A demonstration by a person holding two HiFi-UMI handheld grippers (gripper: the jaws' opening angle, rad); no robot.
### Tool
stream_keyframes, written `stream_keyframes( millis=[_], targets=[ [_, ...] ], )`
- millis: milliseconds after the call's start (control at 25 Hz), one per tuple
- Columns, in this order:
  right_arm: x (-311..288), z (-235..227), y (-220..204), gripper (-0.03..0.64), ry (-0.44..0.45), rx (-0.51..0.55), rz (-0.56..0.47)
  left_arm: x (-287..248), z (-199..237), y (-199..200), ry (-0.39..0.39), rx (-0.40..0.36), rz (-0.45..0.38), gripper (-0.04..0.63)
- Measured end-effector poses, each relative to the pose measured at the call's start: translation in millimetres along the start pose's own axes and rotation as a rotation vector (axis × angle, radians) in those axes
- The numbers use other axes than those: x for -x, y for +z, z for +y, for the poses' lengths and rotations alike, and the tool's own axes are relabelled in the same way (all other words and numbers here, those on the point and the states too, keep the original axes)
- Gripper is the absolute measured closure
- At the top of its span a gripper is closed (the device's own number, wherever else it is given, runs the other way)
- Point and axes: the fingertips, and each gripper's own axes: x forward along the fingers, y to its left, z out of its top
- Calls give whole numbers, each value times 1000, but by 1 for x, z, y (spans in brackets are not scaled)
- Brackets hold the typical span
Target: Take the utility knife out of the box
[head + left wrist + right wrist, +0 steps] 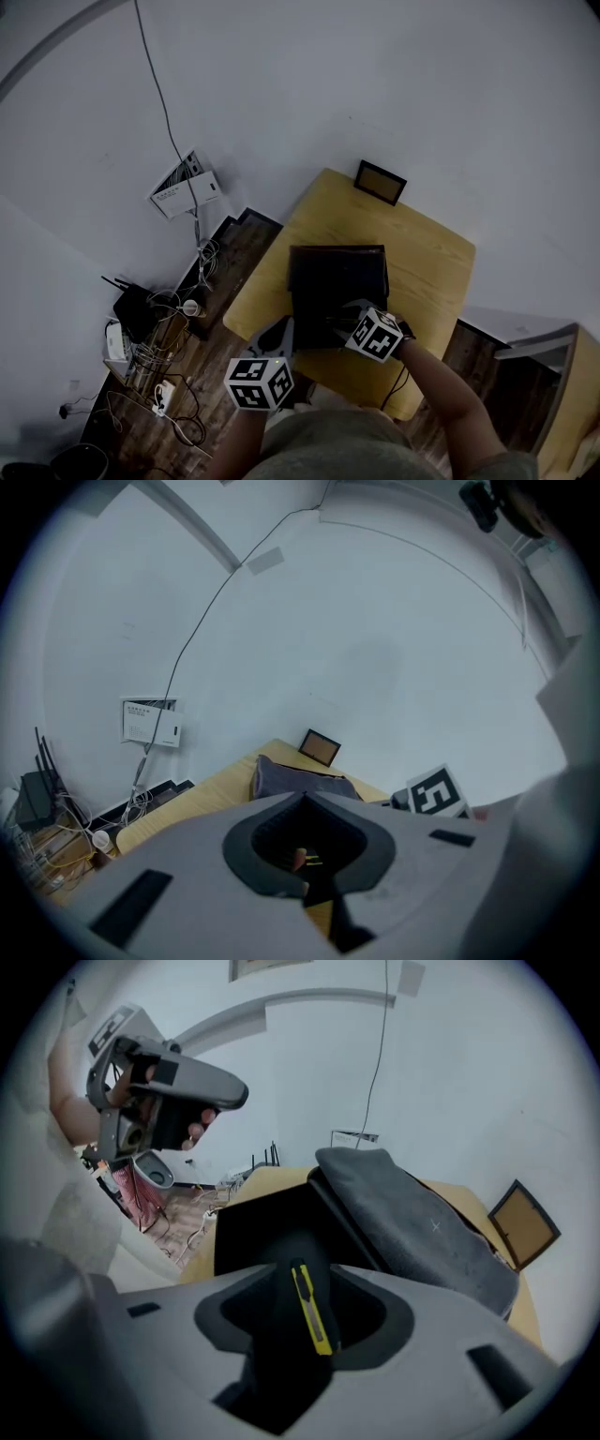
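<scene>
**Head view.** Yellow wooden table (431,253). At its middle, a dark box (337,281). At its far edge, a small picture frame (381,182). Left gripper (275,336) is at the box's near left corner. Right gripper (354,317) is over the box's near edge, pointing into it. On the floor left of the table: a tangle of cables (159,375) and a black router (134,309). On the wall: a white panel (185,185) with a cord running up from it.

**Left gripper view.** The jaw tips meet at the far end, closed on nothing. Through the hollow behind the tips show small orange and yellow specks, too small to identify. Beyond are the box, the table and the frame. The right gripper's marker cube (433,794) is at right.

**Right gripper view.** The jaws stand apart. The utility knife (312,1309), yellow, lies lengthwise in the gap between them against the box's black interior. Its near end is just beside the right-hand jaw; contact cannot be told. The box lid (412,1227), grey-lined, is tilted open behind. The left gripper is at upper left, held in a hand.
</scene>
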Motion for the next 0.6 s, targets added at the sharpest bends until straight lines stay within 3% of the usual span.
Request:
stream_keyframes(
  millis=[280,600],
  targets=[
    [-26,3,-14,471,28,89,112,-1,4,-3,9,8,13,592],
    [-42,-1,-22,488,20,112,161,0,8,-5,12,18,18,592]
  ],
)
